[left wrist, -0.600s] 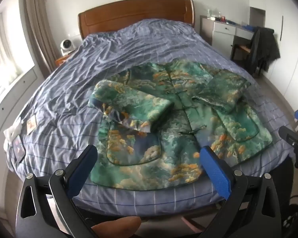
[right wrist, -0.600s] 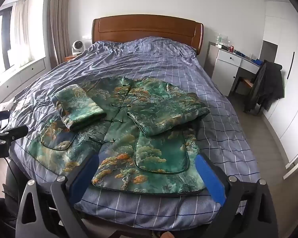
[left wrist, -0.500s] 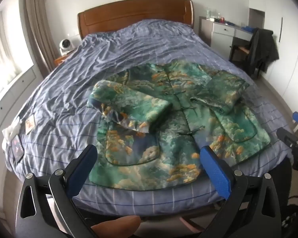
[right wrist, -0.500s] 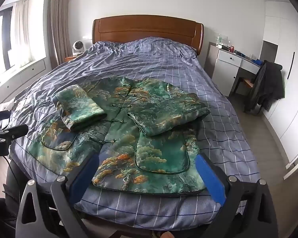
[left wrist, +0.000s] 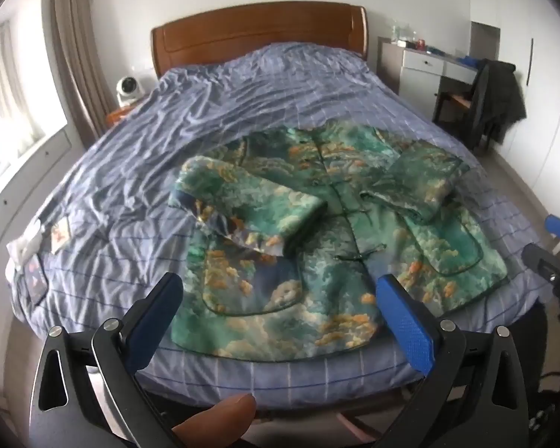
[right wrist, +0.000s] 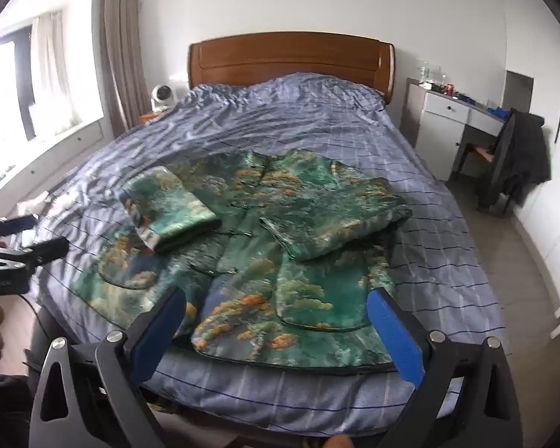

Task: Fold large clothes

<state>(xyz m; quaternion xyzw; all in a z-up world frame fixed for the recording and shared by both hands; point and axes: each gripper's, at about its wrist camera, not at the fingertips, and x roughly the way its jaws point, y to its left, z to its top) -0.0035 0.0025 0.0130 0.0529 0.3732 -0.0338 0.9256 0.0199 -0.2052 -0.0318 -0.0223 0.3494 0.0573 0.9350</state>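
A green jacket with an orange and blue landscape print [left wrist: 317,231] lies front up on the bed, hem toward me. Both sleeves are folded in over its chest. It also shows in the right wrist view [right wrist: 280,254]. My left gripper [left wrist: 280,298] is open and empty, held above the foot of the bed over the jacket's left hem. My right gripper [right wrist: 276,310] is open and empty, over the jacket's right hem. Each gripper shows at the edge of the other's view.
The bed has a blue checked cover [left wrist: 138,171] and a wooden headboard [right wrist: 291,56]. A white desk [right wrist: 451,112] and a chair with a dark coat [right wrist: 519,156] stand at the right. A small white fan [left wrist: 128,89] and a window sill are at the left.
Both grippers have drifted slightly, so the jacket sits a little differently in each view. The jacket itself has not moved and both grippers stay open.
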